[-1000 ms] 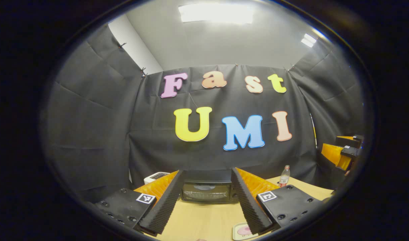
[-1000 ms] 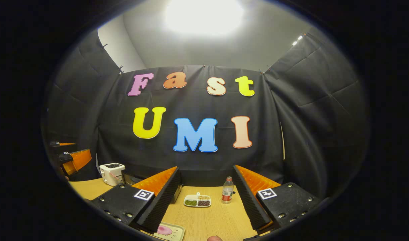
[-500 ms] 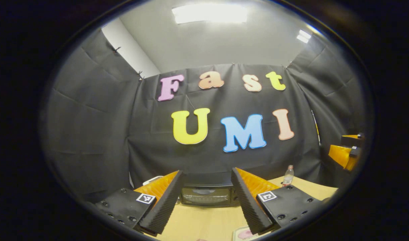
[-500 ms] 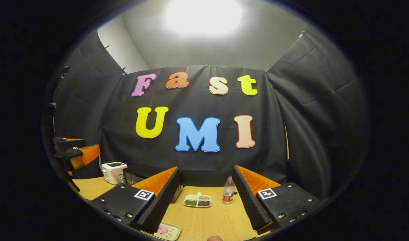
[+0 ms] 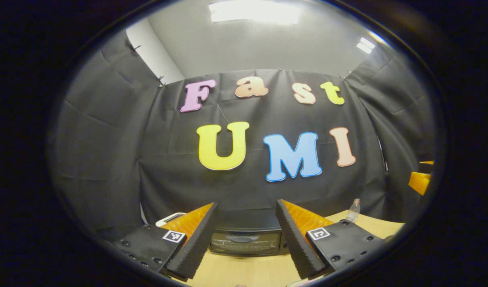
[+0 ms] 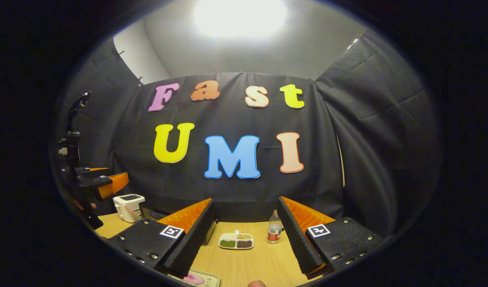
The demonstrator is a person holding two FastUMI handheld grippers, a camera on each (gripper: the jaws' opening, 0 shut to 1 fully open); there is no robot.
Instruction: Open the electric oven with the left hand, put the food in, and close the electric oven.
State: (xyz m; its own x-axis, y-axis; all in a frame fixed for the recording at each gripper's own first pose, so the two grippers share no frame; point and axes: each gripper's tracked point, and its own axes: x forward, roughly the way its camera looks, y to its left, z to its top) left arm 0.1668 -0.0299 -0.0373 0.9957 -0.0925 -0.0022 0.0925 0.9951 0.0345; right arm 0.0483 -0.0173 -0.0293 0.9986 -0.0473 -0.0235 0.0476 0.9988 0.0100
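Right now my left gripper [image 5: 245, 235] has its jaws wide and empty, facing the electric oven [image 5: 245, 241] at the bench's [image 6: 247, 263] far edge. Its door looks rigid, hinged, probably glass; I'd grip the top handle. The right gripper [image 6: 245, 235], also wide and empty, hangs above the food plate [image 6: 196, 279] at the near edge.

Table [image 6: 247, 263]: oven [image 5: 245, 241], toaster [image 6: 128, 206], bottle [image 6: 274, 232]

finger backs: ribbed wedges on the left gripper [image 5: 245, 239]
mounts: black plates, screws, square tags on the right gripper [image 6: 245, 241]
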